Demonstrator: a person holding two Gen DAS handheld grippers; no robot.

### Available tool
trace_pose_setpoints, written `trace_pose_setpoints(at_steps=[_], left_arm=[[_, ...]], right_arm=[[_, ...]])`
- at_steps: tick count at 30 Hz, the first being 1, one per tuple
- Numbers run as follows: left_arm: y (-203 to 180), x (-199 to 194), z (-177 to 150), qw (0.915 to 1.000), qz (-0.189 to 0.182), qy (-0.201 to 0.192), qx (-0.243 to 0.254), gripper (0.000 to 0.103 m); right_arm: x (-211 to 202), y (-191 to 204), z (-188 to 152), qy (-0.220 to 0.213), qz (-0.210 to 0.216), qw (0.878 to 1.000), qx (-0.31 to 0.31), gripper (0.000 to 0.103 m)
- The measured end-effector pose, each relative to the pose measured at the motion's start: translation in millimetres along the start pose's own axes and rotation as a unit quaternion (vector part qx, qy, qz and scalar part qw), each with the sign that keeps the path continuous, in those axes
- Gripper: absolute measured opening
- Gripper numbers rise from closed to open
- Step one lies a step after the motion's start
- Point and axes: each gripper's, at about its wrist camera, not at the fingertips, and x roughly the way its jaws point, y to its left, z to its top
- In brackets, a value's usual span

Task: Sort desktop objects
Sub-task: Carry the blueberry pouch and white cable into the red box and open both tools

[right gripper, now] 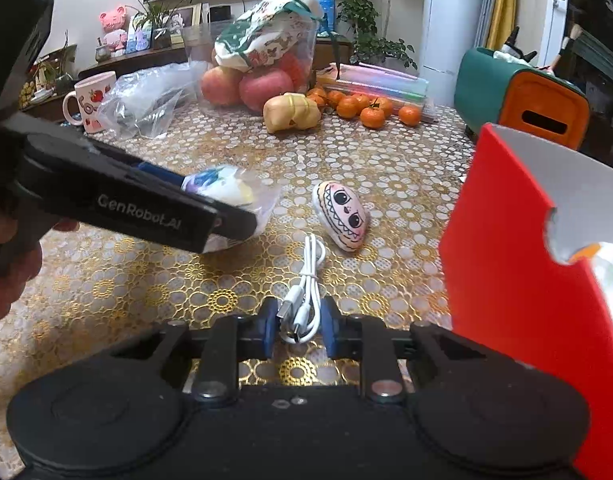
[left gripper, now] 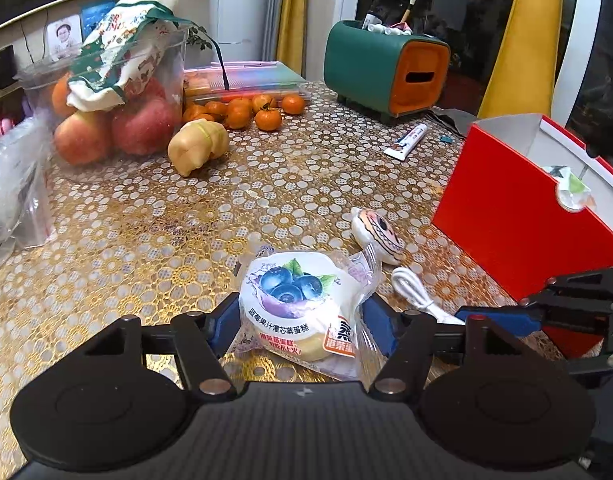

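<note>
Two hand-held grippers work over a table (left gripper: 146, 216) covered with a gold floral lace cloth.

From the left wrist view, the left hand-held gripper (left gripper: 302, 320) has its blue pads on either side of a blueberry cake packet (left gripper: 298, 300), pressing against the wrapper, near the table's near edge. Just right of the packet lie a coiled white USB cable (left gripper: 416, 292) and a painted face pebble (left gripper: 376, 234). A red box (left gripper: 514, 208) stands open at the table's right side, with the right hand-held gripper (left gripper: 490, 318) reaching in low beside it. Further back sit a toothpaste tube (left gripper: 406, 142), a green and orange holder (left gripper: 382, 68), a cluster of mandarins (left gripper: 246, 110), a yellow squash-shaped toy (left gripper: 198, 144) and a clear tub of apples (left gripper: 118, 120).

From the right wrist view, the right hand-held gripper (right gripper: 300, 326) is closed narrowly on the near end of the white USB cable (right gripper: 306, 284), its blue pads pinching the loops and plugs. The face pebble (right gripper: 340, 214) lies just beyond the cable. The red box (right gripper: 506, 248) rises close on the right. To the left, the left hand-held gripper (right gripper: 226, 212) holds the blueberry cake packet (right gripper: 234, 192), with a person's hand (right gripper: 10, 272) gripping its handle. A mug (right gripper: 92, 100) stands near the far left edge.
</note>
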Motion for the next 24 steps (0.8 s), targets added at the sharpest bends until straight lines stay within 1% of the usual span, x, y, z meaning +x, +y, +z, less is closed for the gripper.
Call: trace_pose_setpoints(at_steps=[8,15,19,24], left_arm=[[-25,-50,-4,0.9999,-0.007,-0.003,0.015,0.064],[-54,-101,-1,0.9995,-0.02,-0.015,0.021,0.064],[-79,-122,3,0.9989,-0.032,-0.02,0.029,0.064],[-116,-136,5,0.9969,-0.054,-0.025,0.051,0.064]], right_arm=[[-52,-2,-5,-0.023,0.019,1.0,0.004,0.022],[-109,-18,-7,-0.038,0.037,0.998,0.026,0.022],[-139,-28,-11,-0.045,0.043,0.997,0.038,0.022],[-173,-47,-18,-0.056,0.041,0.996,0.05,0.022]])
